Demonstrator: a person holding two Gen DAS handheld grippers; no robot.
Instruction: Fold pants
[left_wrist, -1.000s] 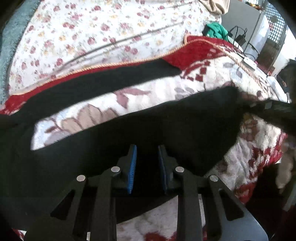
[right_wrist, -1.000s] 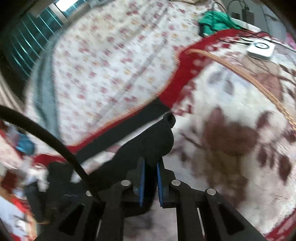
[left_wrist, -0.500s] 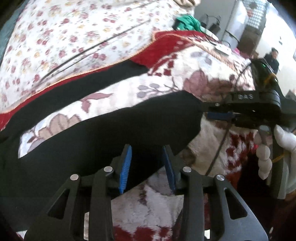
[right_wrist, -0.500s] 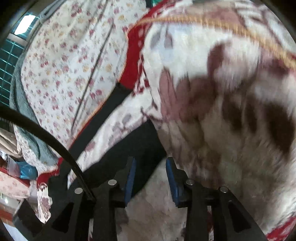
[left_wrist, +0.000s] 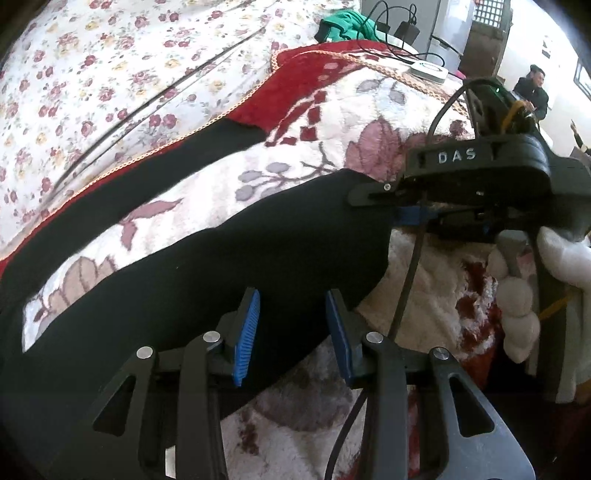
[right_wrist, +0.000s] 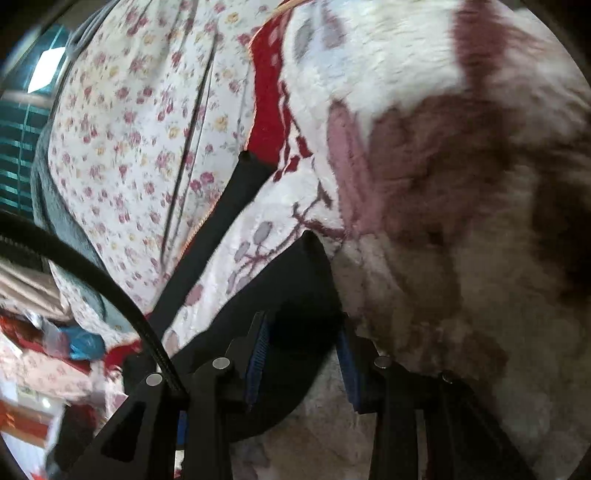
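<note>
Black pants (left_wrist: 229, 258) lie spread on a plush blanket, both legs apart. The near leg's end lies flat between the open fingers of my left gripper (left_wrist: 291, 325), which holds nothing. In the left wrist view my right gripper (left_wrist: 402, 206) is at the leg's hem on the right, its jaws apart. In the right wrist view the right gripper (right_wrist: 303, 350) is open with the hem of the pants (right_wrist: 288, 295) between its pads, not pinched. The far leg (right_wrist: 221, 221) runs along the blanket's red edge.
A white and red flowered plush blanket (left_wrist: 369, 122) covers the bed, over a flowered sheet (left_wrist: 110, 74). Green cloth (left_wrist: 340, 26), chargers, cables and a white box (left_wrist: 428, 70) lie at the far corner. A seated person (left_wrist: 532, 88) is far right.
Both grippers let go of the near pant leg and opened. The leg, held up a second ago, now lies flat on the blanket. The right gripper came down to the hem.
</note>
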